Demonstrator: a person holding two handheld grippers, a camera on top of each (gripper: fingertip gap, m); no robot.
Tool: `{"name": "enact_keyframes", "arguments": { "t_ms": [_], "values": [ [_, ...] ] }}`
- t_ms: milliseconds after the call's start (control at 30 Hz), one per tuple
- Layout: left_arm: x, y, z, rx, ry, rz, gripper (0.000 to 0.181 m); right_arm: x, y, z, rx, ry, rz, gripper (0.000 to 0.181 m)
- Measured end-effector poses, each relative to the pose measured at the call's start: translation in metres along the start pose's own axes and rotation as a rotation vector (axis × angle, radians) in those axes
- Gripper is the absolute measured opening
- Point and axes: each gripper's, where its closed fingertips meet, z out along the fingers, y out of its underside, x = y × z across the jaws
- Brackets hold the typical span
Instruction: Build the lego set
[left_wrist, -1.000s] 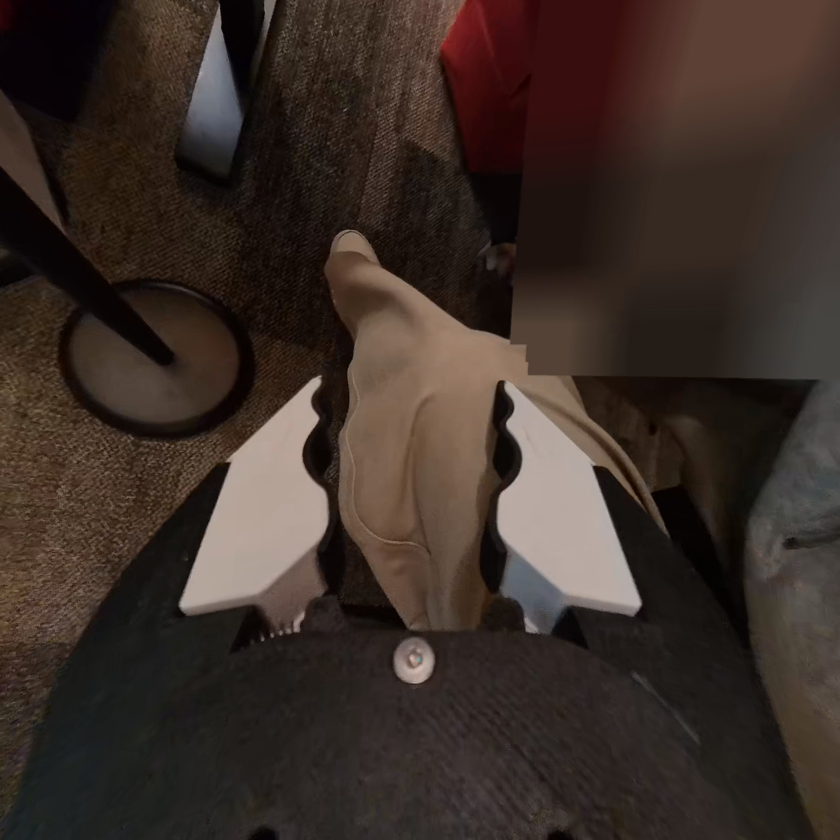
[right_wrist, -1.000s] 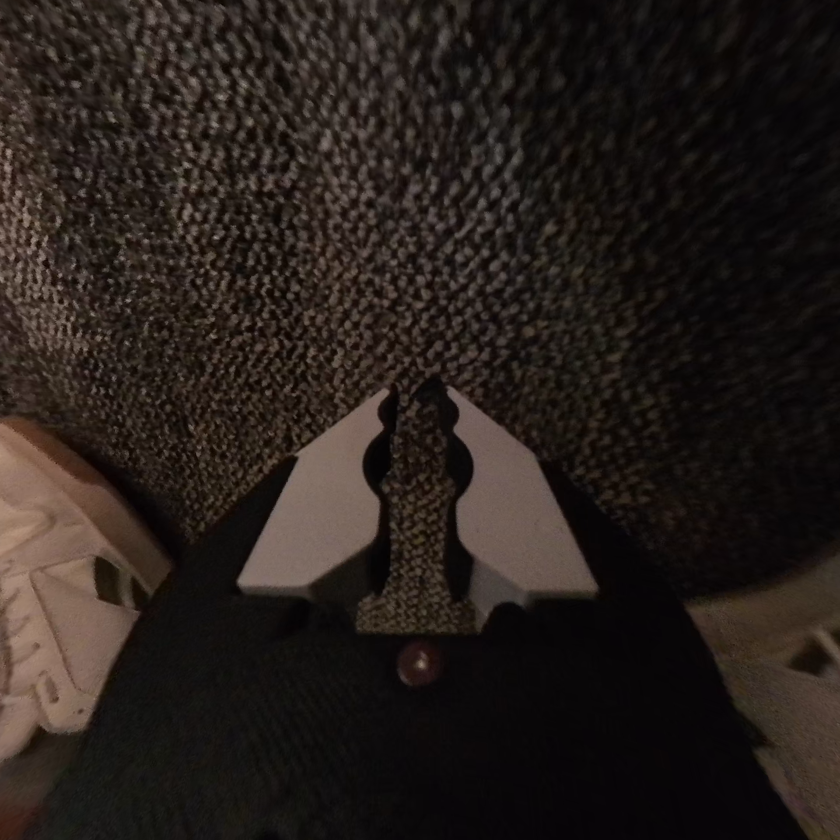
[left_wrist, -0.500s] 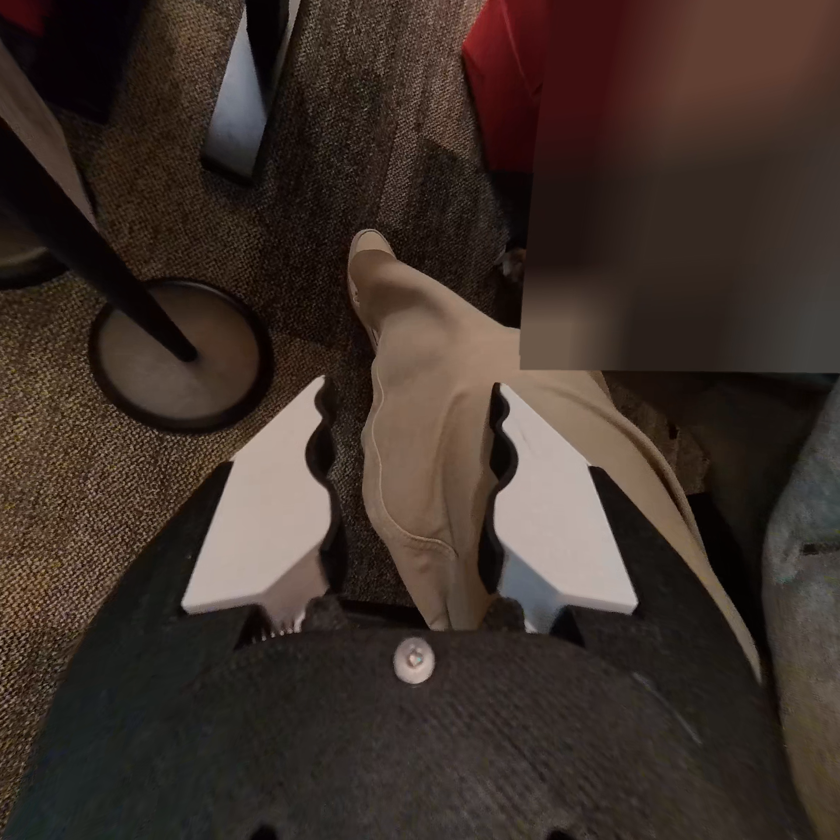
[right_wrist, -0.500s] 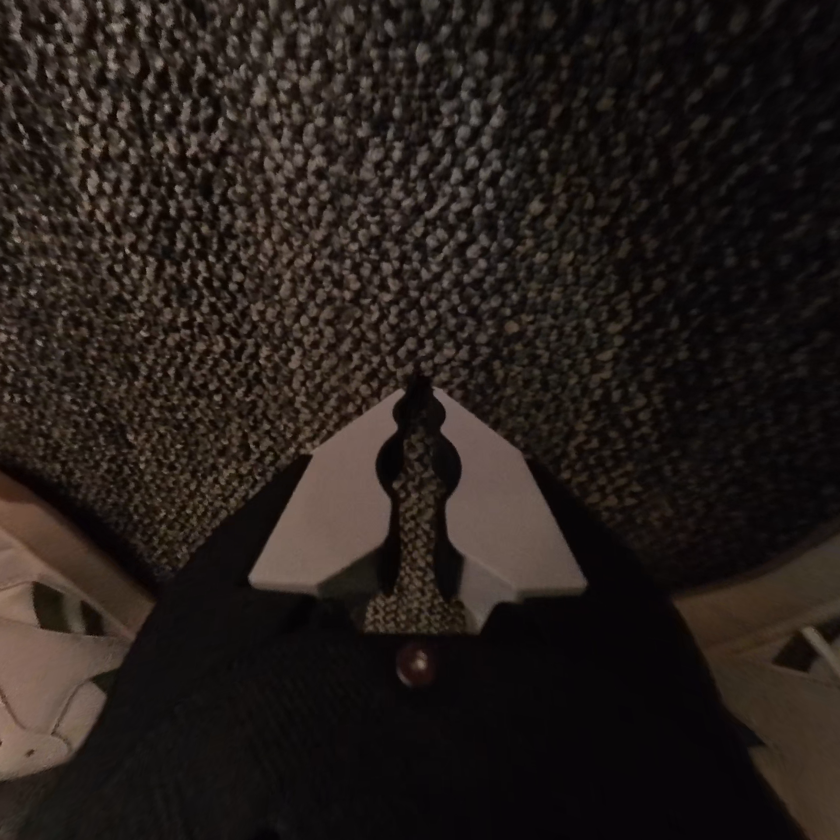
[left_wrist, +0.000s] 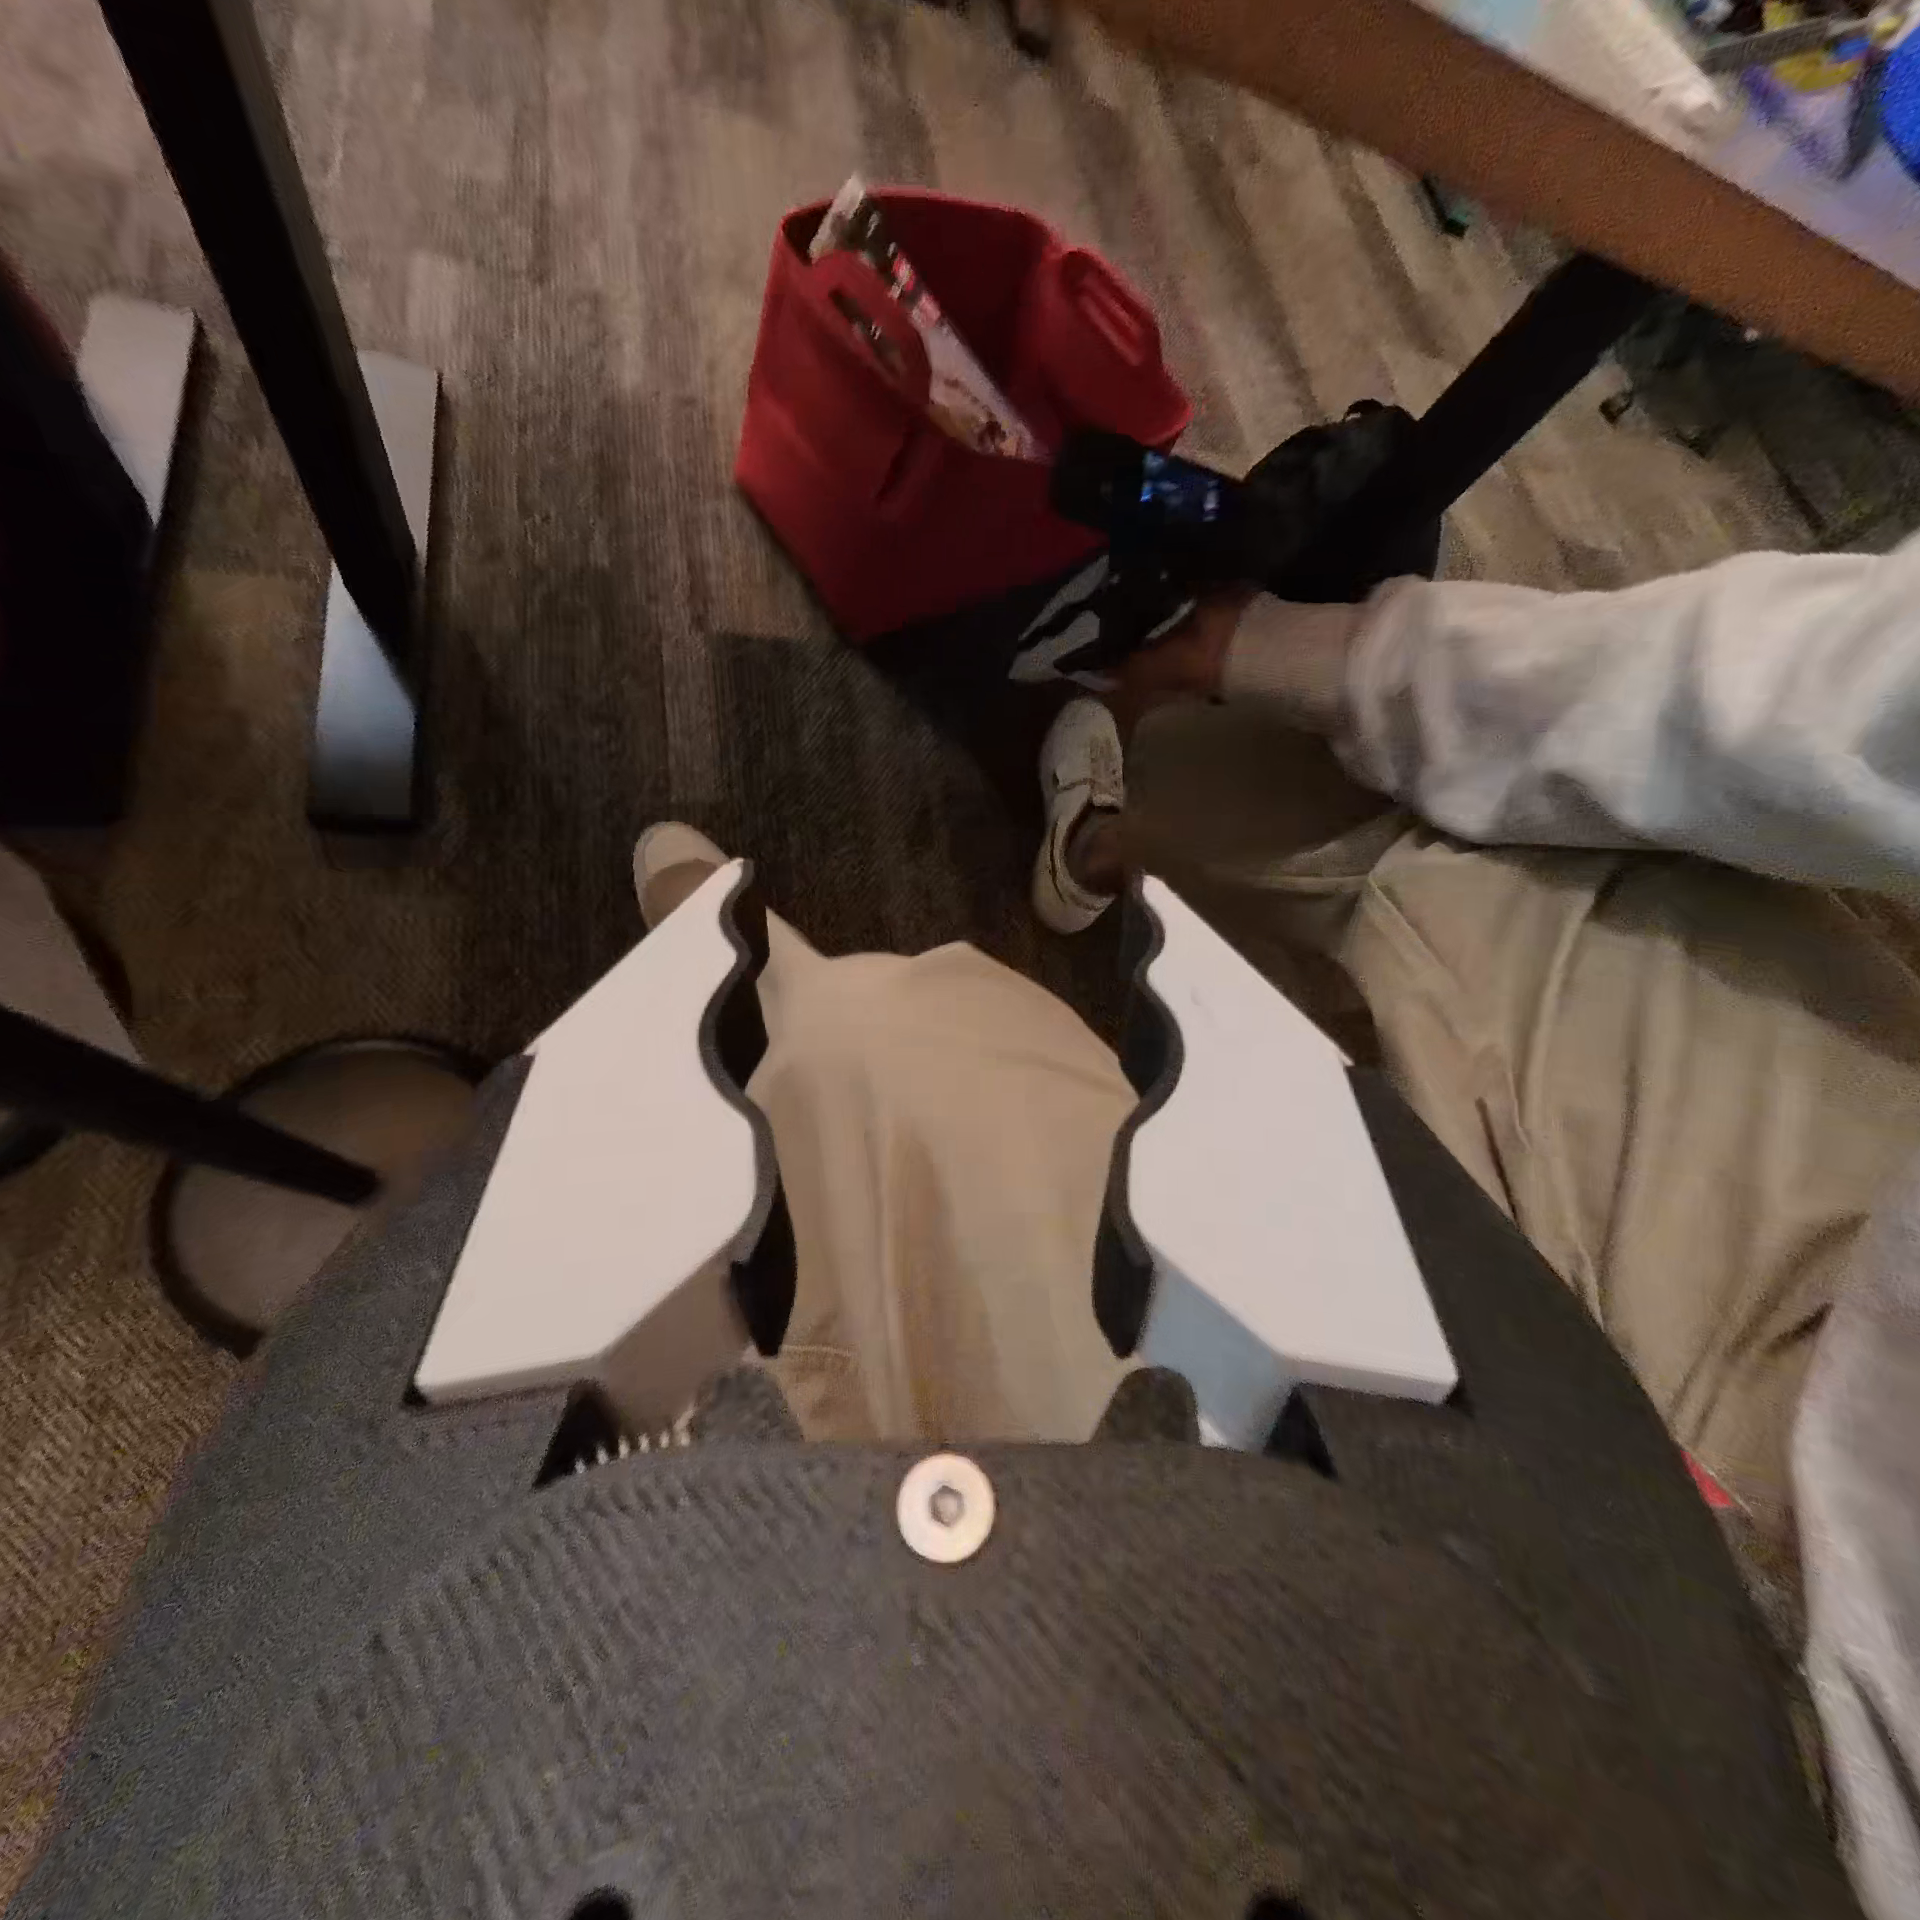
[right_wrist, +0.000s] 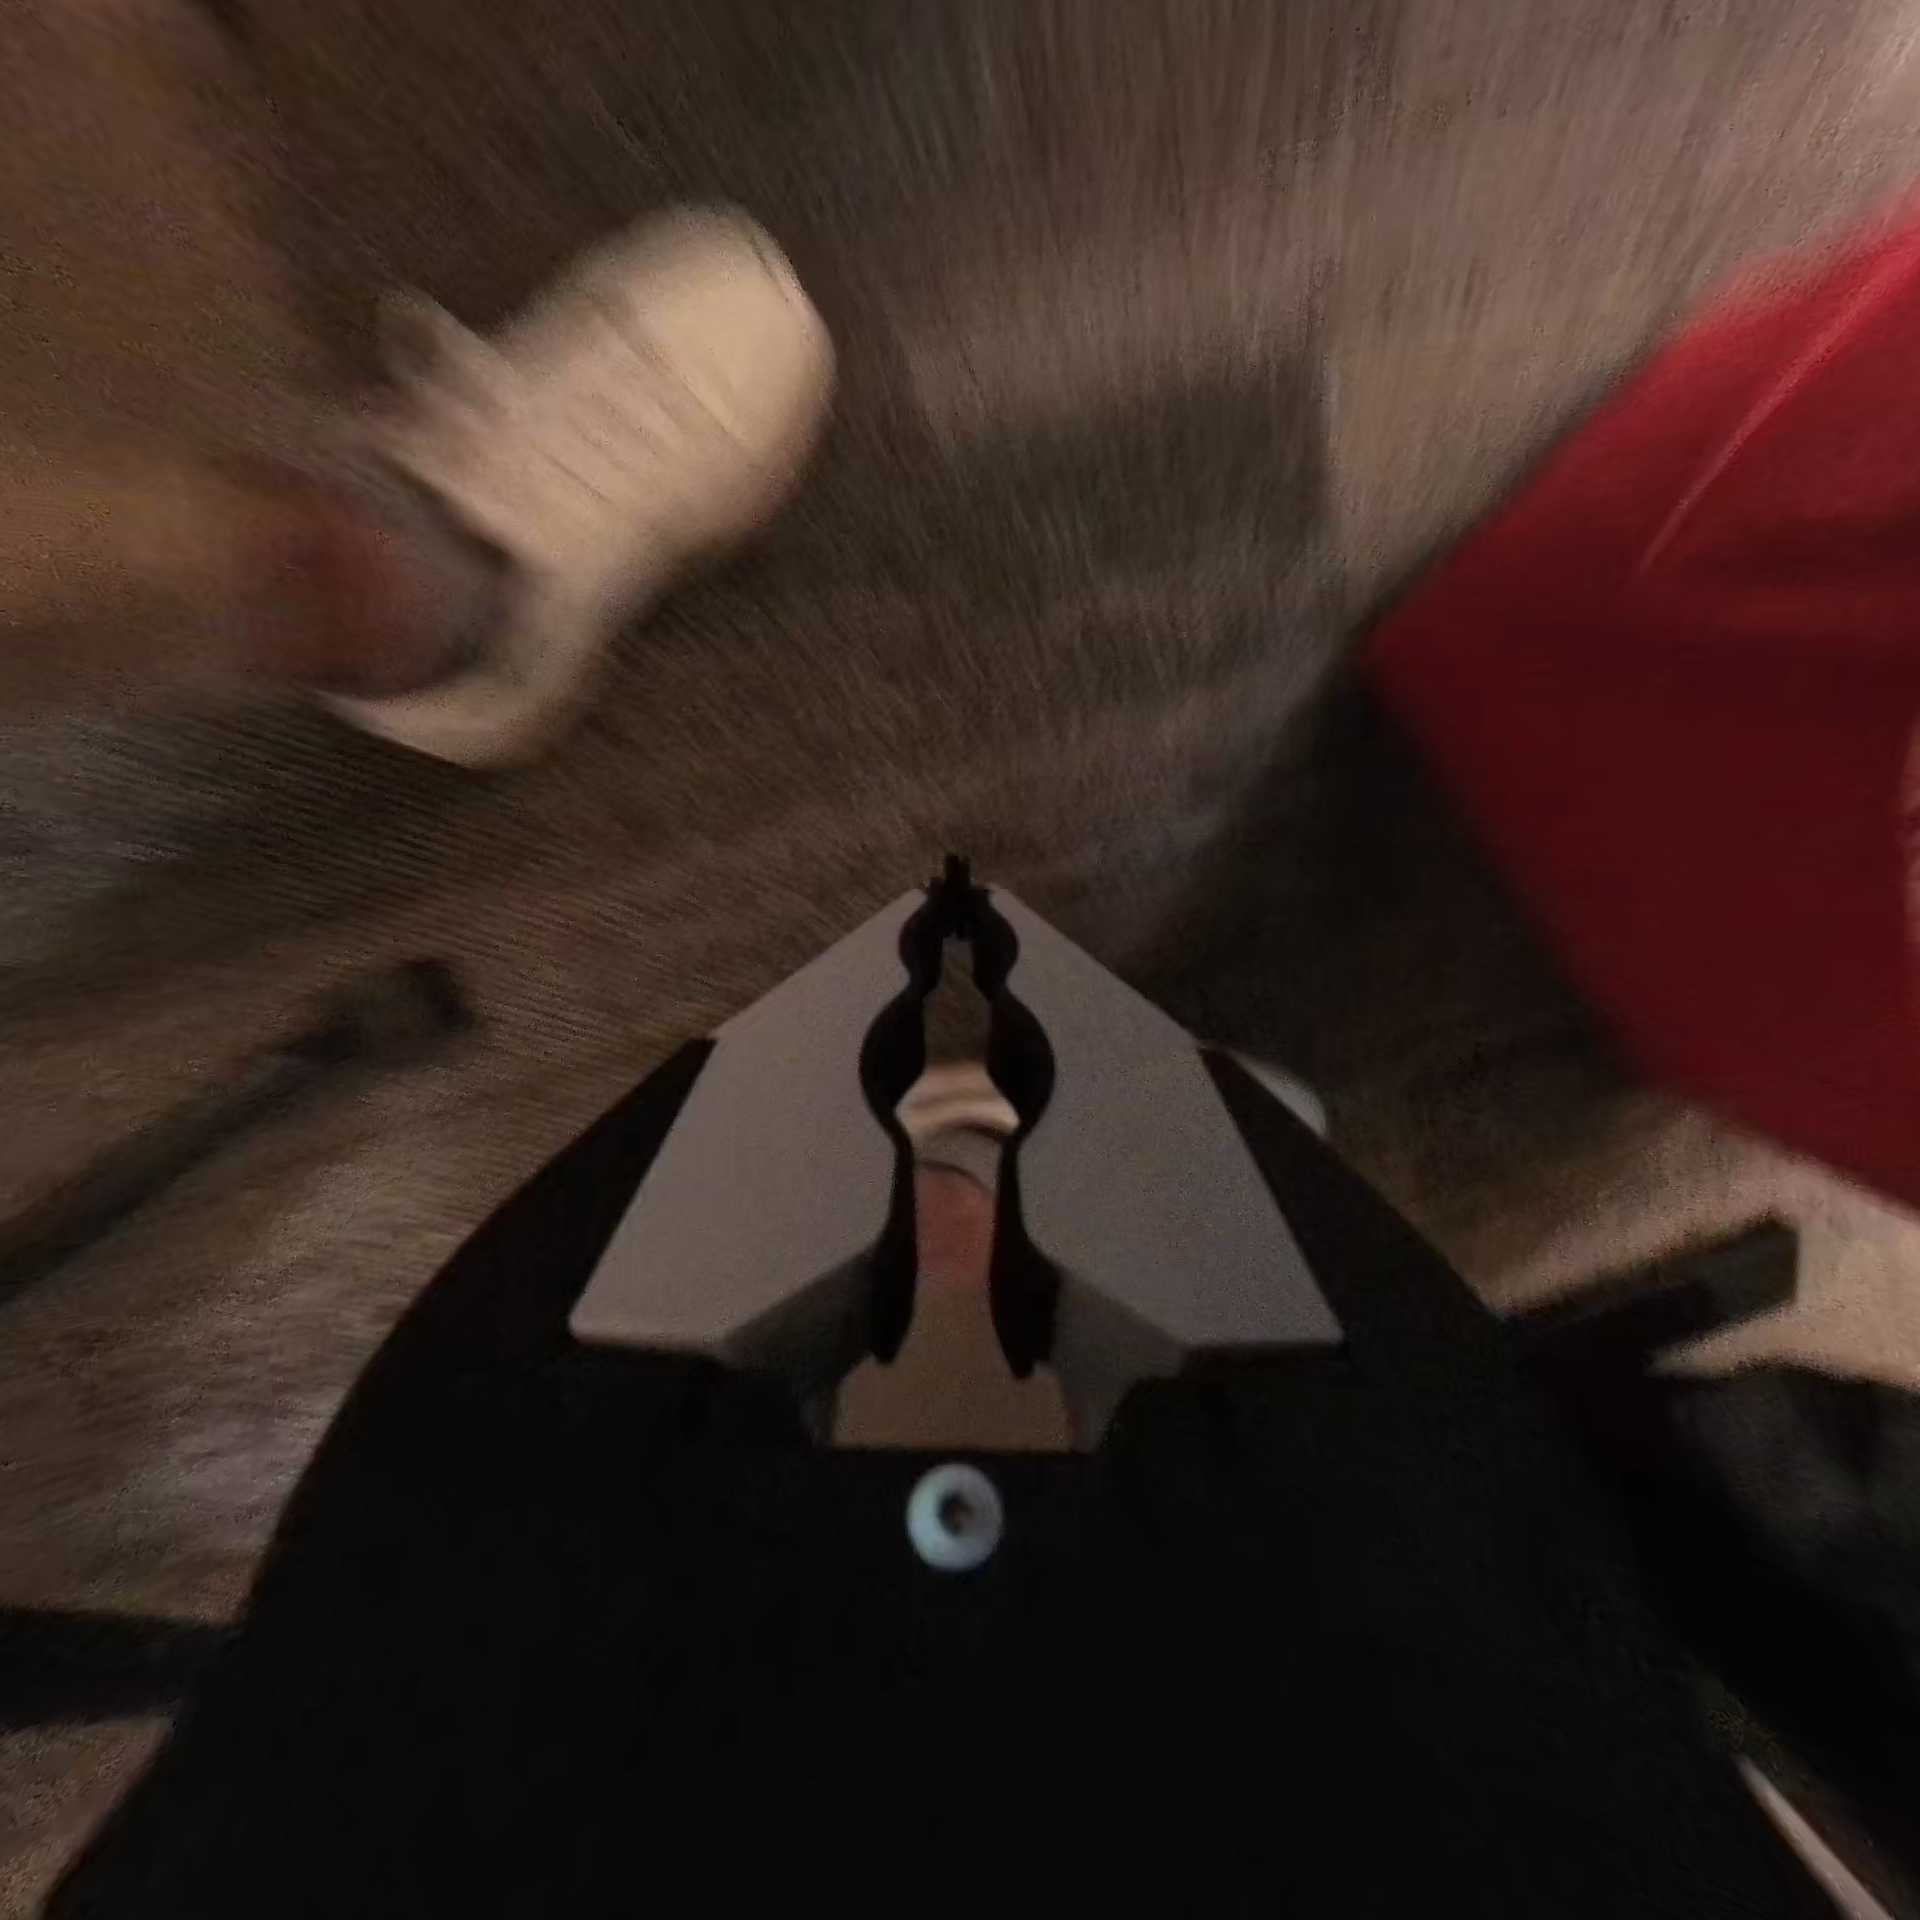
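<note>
My left gripper (left_wrist: 940, 904) is open and empty, held over a person's beige trouser leg (left_wrist: 935, 1143). My right gripper (right_wrist: 951, 894) is shut, with a tiny dark piece (right_wrist: 951, 875) sticking out at its tips above the carpet; the view is motion-blurred, so I cannot tell what the piece is. In the left wrist view the right gripper (left_wrist: 1101, 613) hangs low by the floor, held by a hand in a pale sleeve (left_wrist: 1558, 707). Blurred colourful lego parts (left_wrist: 1829, 62) lie on the table top at the upper right.
A red bag (left_wrist: 914, 436) stands on the carpet and also shows in the right wrist view (right_wrist: 1683, 727). A black table leg (left_wrist: 270, 343), a round stand base (left_wrist: 301, 1174), the wooden table edge (left_wrist: 1455, 135) and a pale shoe (left_wrist: 1081, 821) surround the leg. A pale shoe (right_wrist: 623, 447) is at the upper left in the right wrist view. My right fingertips sit around 45 centimetres from my left ones.
The right gripper has closed fully and lifted off the carpet, moving fast. The left gripper has tilted up, bringing the red bag, the table edge and the right arm into view.
</note>
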Motion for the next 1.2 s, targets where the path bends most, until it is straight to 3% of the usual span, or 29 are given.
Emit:
{"name": "enact_keyframes", "arguments": {
  "t_ms": [67,200,300,367,400,467,533,633,700,833,967,1100,1200],
  "values": [
    [0.017,-0.010,-0.007,0.030,0.002,0.065,0.069,-0.048,-0.023,-0.067,0.123,-0.058,0.014,0.003],
    [0.052,-0.014,-0.003,0.061,0.048,0.155,0.069,-0.143,-0.035,-0.178,0.432,-0.143,0.014,0.003],
    [0.068,0.002,0.013,0.015,0.080,0.175,0.069,-0.172,-0.063,-0.284,0.797,-0.114,0.061,0.003],
    [0.086,-0.002,0.025,0.037,0.149,0.168,0.069,-0.189,-0.080,-0.357,1.050,-0.385,0.291,0.003],
    [0.096,-0.011,0.032,0.065,0.182,0.150,0.069,-0.189,-0.081,-0.377,1.105,-0.469,0.374,0.003],
    [0.120,-0.032,0.049,0.102,0.264,0.121,0.069,-0.182,-0.072,-0.387,1.147,-0.472,0.386,0.003],
    [0.137,-0.042,0.072,0.127,0.301,0.161,0.069,-0.167,-0.053,-0.376,1.136,-0.392,0.369,0.003],
    [0.162,-0.032,0.109,0.072,0.403,0.205,0.065,-0.131,-0.029,-0.371,1.174,-0.369,0.484,0.002],
    [0.184,-0.039,0.121,0.065,0.527,0.162,0.061,-0.114,-0.029,-0.383,1.194,-0.339,0.462,0.002],
    [0.234,-0.105,0.132,0.149,0.683,0.212,0.059,-0.068,-0.037,-0.449,1.278,-0.149,0.430,0.002],
    [0.292,-0.166,0.132,0.236,0.771,0.314,0.062,-0.044,-0.009,-0.520,1.387,0.115,0.391,0.002],
    [0.339,-0.180,0.140,0.239,0.851,0.340,0.063,-0.031,0.026,-0.552,1.418,0.280,0.354,0.002],
    [0.356,-0.173,0.150,0.205,0.824,0.347,0.064,-0.018,0.051,-0.547,1.353,0.340,0.391,0.002]
  ]
}}
